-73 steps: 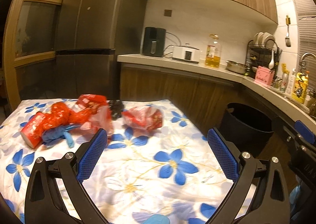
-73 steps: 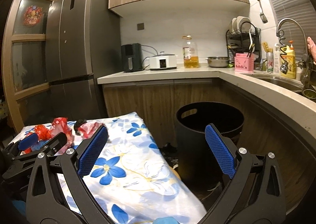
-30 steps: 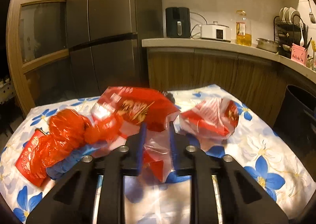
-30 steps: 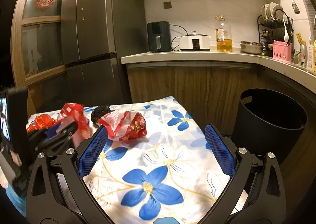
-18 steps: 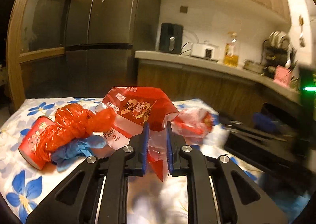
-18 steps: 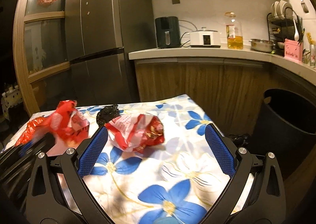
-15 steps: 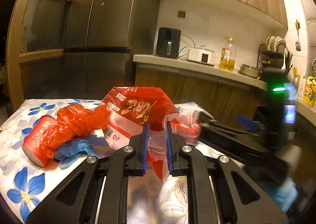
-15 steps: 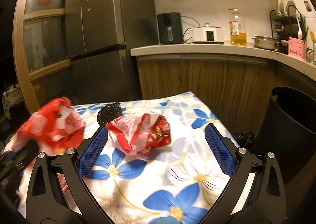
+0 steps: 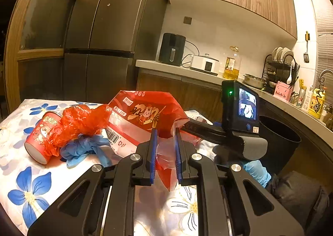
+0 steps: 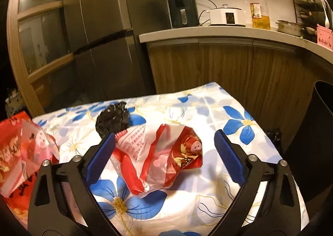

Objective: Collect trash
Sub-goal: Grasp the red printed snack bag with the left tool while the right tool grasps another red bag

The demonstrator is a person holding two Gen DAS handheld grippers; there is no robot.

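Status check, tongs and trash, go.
Left tongs shut on red bag. Right tongs closing around crumpled wrapper, not gripping. Black bin unobstructed.

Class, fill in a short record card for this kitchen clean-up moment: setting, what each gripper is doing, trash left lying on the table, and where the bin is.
Setting: table with floral cloth
Left gripper: shut on large red packaging bag
Right gripper: jaws closing around crumpled red-and-white wrapper, pads not pressing it
Left lying: red paper cup, red plastic bag, blue glove, black wad
Bin: black bin, beside the table
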